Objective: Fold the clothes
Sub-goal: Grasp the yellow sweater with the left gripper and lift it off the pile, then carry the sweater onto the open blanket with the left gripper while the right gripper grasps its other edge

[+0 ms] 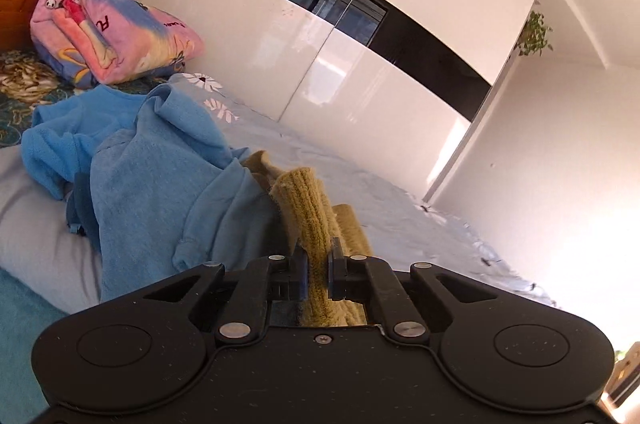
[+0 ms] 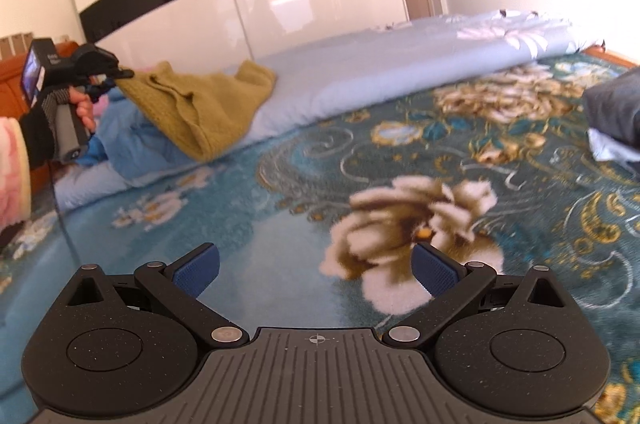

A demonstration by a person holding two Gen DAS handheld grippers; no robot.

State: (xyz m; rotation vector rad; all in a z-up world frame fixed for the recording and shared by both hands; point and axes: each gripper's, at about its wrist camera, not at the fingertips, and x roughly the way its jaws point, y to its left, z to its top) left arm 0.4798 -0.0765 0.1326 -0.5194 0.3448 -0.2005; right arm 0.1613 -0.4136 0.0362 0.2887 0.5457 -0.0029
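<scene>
Currently the left claw (image 1: pixel 318 264) is clamped on the yellow sweater (image 2: pixel 200 103); blue clothes (image 1: pixel 160 163) lie beside it. Right claw (image 2: pixel 316 270) spread wide above the bed (image 2: pixel 520 183).

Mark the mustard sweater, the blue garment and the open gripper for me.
mustard sweater (image 2: pixel 200 107): right wrist view, middle of the draped knit body.
blue garment (image 1: pixel 160 175): left wrist view, its broad front panel.
right gripper (image 2: pixel 316 270): right wrist view, midway between its open fingertips.
</scene>
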